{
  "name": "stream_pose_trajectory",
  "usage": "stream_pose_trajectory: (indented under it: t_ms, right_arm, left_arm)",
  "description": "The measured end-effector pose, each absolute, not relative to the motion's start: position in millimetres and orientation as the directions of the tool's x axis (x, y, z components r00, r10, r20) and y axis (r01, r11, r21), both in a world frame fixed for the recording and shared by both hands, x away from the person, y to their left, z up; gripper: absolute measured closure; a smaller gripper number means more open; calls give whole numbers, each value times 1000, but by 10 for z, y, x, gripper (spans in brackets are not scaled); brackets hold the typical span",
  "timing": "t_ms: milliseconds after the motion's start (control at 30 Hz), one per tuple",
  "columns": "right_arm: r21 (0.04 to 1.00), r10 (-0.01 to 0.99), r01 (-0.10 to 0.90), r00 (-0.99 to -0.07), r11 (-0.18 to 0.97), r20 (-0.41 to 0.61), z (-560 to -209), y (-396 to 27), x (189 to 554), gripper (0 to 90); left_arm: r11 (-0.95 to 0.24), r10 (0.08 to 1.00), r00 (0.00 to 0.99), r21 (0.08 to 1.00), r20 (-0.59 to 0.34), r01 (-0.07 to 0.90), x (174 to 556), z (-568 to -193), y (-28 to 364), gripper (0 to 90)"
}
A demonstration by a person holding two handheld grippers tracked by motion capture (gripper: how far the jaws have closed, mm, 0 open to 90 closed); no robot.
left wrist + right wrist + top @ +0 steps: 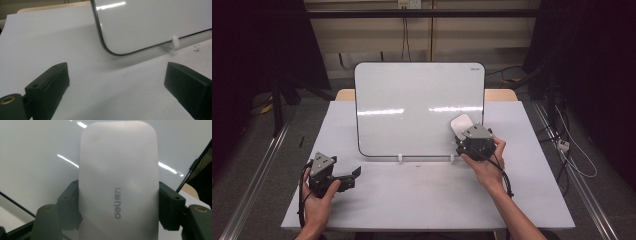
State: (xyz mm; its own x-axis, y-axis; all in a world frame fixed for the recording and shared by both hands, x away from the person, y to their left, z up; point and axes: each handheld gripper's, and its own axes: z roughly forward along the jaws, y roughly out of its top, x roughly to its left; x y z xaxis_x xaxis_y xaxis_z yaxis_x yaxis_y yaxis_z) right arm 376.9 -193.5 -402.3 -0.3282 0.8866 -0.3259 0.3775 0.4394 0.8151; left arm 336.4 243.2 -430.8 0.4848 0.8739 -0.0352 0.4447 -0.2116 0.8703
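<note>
A white board (412, 107) stands tilted on small white clips at the middle of the table; its surface looks blank. My right gripper (466, 134) is shut on a white eraser (460, 125), held against the board's lower right part. In the right gripper view the eraser (118, 182) fills the space between the two black jaws, with grey lettering on its back and the board (37, 165) behind it. My left gripper (352, 176) rests low at the front left, jaws open with bare table between them (117, 85). The board's lower corner (110, 51) lies ahead of it.
The grey table top (412, 195) has free room in front of the board. A small white clip (175, 42) holds the board's bottom edge, with a few dark specks (196, 48) beside it. Dark frames and cables stand around the table.
</note>
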Motion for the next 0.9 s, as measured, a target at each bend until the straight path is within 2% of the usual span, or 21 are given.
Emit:
stream_pose_trajectory:
  t_ms: [200,900]
  right_arm:
    - [804,881,382,-320,456,-348,-4086,-1915,3809,319]
    - [806,890,397,-319,438,-326,-4083,-1918,3818,313]
  left_arm:
    - [-211,876,480,865,-38,455,3384,-4319,2420,59]
    - [-213,874,484,865,-39,454,3383,-4315,2415,59]
